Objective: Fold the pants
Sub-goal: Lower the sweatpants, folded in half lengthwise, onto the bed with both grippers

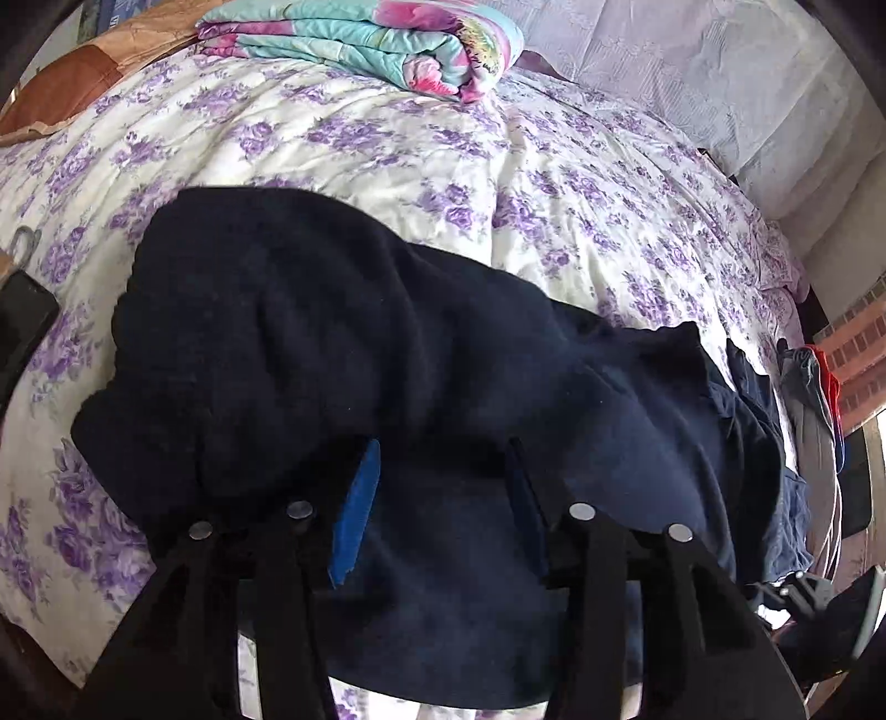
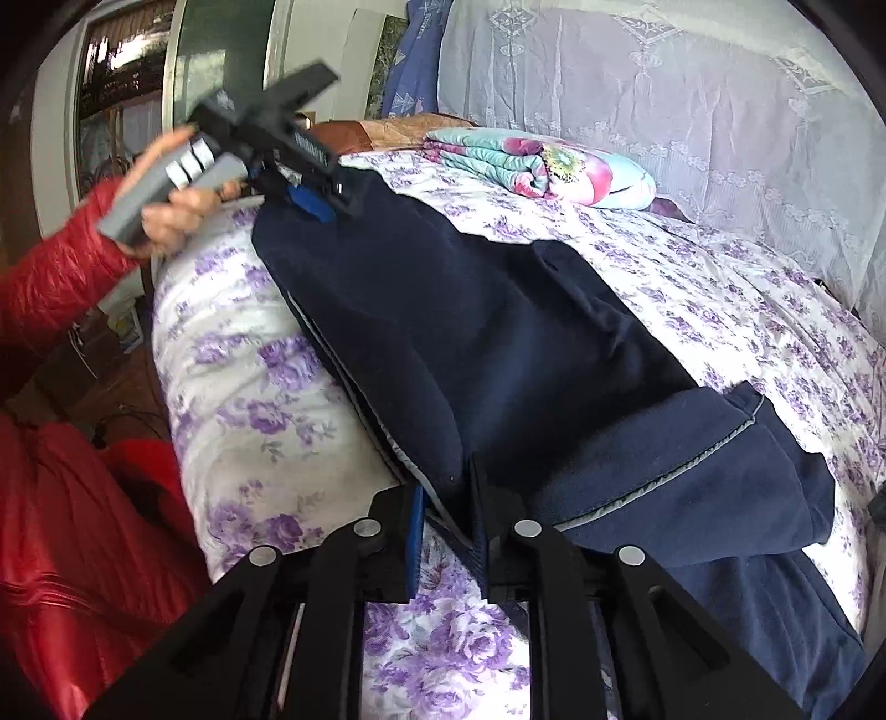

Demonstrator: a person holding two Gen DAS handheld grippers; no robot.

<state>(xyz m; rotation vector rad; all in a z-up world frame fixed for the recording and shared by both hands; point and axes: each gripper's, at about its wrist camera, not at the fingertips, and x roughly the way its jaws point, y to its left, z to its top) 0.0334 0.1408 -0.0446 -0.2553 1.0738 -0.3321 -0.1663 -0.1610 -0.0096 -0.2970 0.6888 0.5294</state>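
Note:
Dark navy pants (image 1: 343,343) lie across the bed's purple-flowered cover (image 1: 387,149), with grey piping near the waist in the right wrist view (image 2: 498,343). My left gripper (image 1: 443,476) hovers over the pants' left end with its jaws wide apart; it also shows in the right wrist view (image 2: 310,202), held by a hand in a red sleeve. My right gripper (image 2: 446,498) has its jaws narrowly apart around the near edge of the pants' fold; whether the pads press the cloth I cannot tell.
A folded teal and pink quilt (image 1: 376,39) lies at the far side of the bed against a pale lace-covered headboard (image 2: 664,83). A brown cushion (image 1: 72,83) is at the far left. Clothes (image 1: 814,387) hang off the bed's right edge.

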